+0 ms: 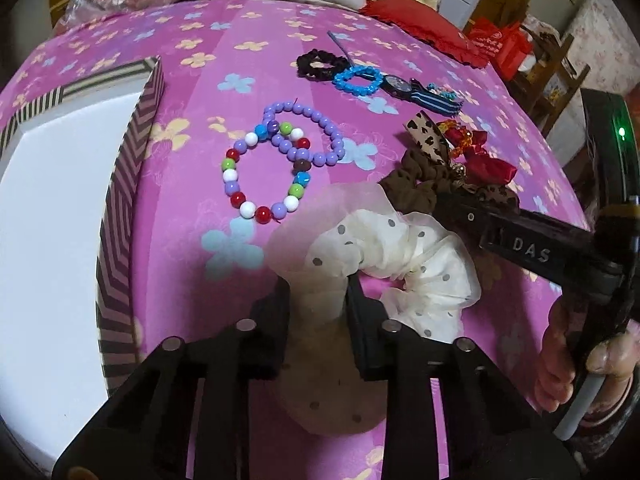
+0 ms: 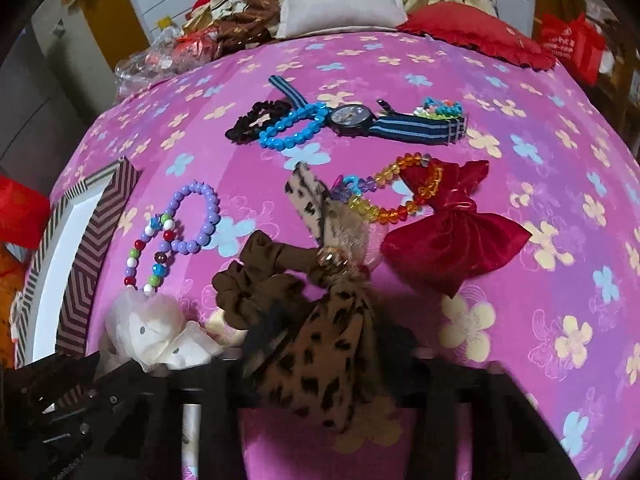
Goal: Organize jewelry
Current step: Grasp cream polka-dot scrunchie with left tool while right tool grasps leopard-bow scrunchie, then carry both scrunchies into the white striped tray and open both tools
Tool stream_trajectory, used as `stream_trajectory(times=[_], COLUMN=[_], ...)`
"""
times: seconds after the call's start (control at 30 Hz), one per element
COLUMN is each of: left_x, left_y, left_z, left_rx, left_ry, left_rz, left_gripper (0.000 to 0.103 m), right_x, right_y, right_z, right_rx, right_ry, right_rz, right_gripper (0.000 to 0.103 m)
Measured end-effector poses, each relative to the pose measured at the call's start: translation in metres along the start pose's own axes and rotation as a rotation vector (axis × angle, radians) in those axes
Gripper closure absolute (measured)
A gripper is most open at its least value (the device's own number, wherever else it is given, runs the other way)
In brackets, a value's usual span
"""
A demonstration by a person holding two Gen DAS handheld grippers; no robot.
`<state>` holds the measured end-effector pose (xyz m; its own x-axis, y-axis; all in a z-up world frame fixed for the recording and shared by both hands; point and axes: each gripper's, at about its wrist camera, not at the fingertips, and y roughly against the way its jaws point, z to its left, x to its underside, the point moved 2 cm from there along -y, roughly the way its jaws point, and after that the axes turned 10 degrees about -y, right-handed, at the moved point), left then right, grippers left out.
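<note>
1. White scrunchie (image 1: 384,264): sheer cream fabric with grey dots, ruffled, lying on the pink flowered sheet (image 1: 240,28) near its front edge. The left gripper (image 1: 318,300) has its jaws closed narrowly around one bunched part of it.
2. Leopard scrunchie (image 2: 320,344): brown ruffled band with a leopard-print bow and a gold bead at the knot. It lies just right of the white one; the print tail sits between the jaws of the right gripper (image 2: 328,364). Whether they clamp it cannot be told.
3. Mixed bead bracelet (image 1: 260,176) overlaps a lilac bead bracelet (image 1: 308,132) mid-sheet, left of the scrunchies.
4. Further back: black scrunchie (image 1: 320,62), blue bead bracelet (image 1: 358,80) and a watch (image 2: 352,120) with striped strap, touching in a row.
5. Red bow (image 2: 452,236) with an orange bead bracelet (image 2: 400,192) resting on it, right of centre.
6. Striped box (image 1: 132,184) at left; its white interior shows no contents in the visible part.
</note>
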<state>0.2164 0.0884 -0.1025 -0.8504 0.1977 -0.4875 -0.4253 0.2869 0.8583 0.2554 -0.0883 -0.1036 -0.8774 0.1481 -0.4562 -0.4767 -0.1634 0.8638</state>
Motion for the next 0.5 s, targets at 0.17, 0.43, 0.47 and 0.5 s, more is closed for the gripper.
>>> stream_trajectory(times=[0.17,0.43,0.47,0.5], left_x=[-0.001,-0.008,-0.008,-0.008], left_y=[0.011,0.067,0.074,0.080], left_z=[0.003,0.031,0.038,0.045], left_rx=[0.057,0.069,0.067,0.061], left_ry=[0.034,0.124,0.141,0.156], left_rz=[-0.029,-0.197,-0.215,-0.230], left_gripper=[0.087,0.088,0.088,0.088], right_x=[-0.003,-0.009,-0.009,-0.010], right_y=[0.022,0.072,0.076,0.083], right_z=[0.010,0.045,0.049,0.058], right_rx=[-0.003,0.020,0.018,0.015], right_ry=[0.024,0.107,0.112,0.127], right_rz=[-0.021,-0.110,-0.115,-0.125], right_gripper=[0.095,0.096,0.096,0.096])
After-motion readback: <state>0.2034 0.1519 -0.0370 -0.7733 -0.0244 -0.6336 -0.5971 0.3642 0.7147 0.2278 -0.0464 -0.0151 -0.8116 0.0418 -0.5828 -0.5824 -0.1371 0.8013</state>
